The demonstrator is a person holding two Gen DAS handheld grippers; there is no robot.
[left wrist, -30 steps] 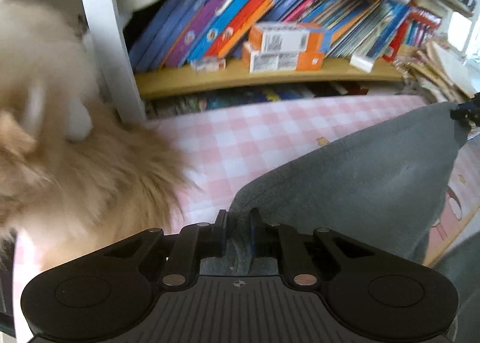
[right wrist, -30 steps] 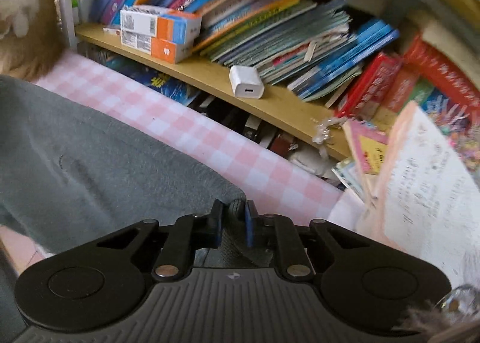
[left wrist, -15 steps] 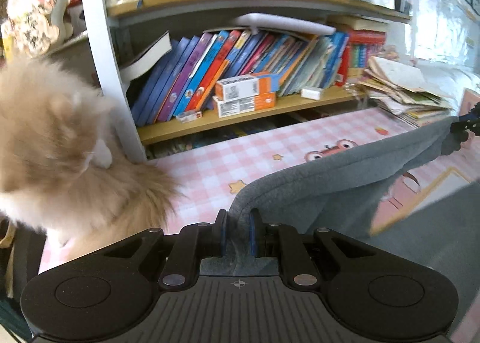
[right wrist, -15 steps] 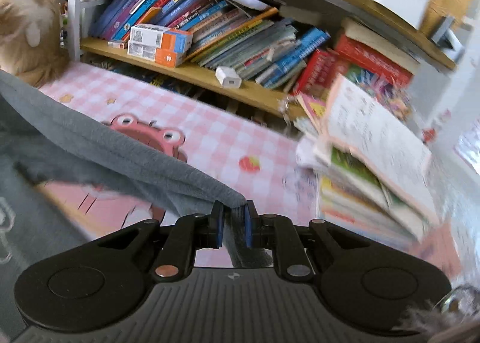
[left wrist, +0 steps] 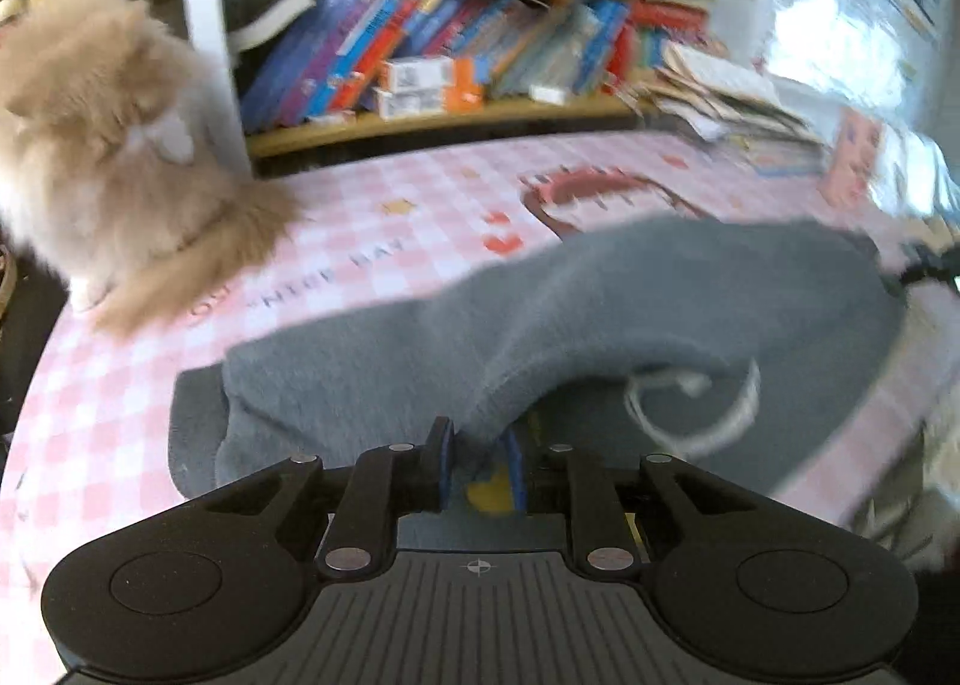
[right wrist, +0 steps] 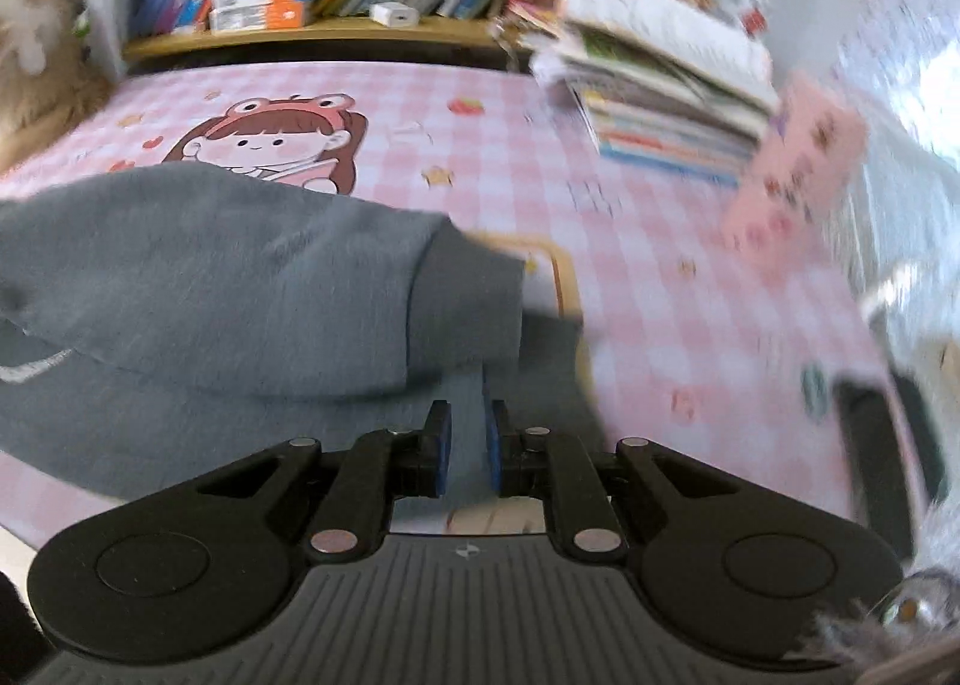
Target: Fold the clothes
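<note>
A grey sweatshirt (left wrist: 600, 301) lies on the pink checked tablecloth (left wrist: 372, 241), its upper layer drawn as a raised fold over the layer below, which bears a white print (left wrist: 690, 415). My left gripper (left wrist: 478, 463) pinches one corner of that fold; its jaws are opening, with the cloth still between the blue pads. At the far right of the left wrist view, the right gripper (left wrist: 918, 265) holds the other end. In the right wrist view, the right gripper (right wrist: 468, 445) is shut on the sweatshirt's (right wrist: 210, 277) edge, low over the cloth.
A fluffy tan cat (left wrist: 120, 145) sits on the table's left end, also visible in the right wrist view (right wrist: 30, 55). Bookshelves (left wrist: 420, 55) line the back. A stack of books (right wrist: 660, 85) and a pink box (right wrist: 798, 175) stand at the right. A dark flat object (right wrist: 882, 445) lies near the right edge.
Both grippers pulled back from the shelf toward the near edge, carrying the sweatshirt's edge over its lower part. The fold has sunk closer to the table. The left pads stand wider apart.
</note>
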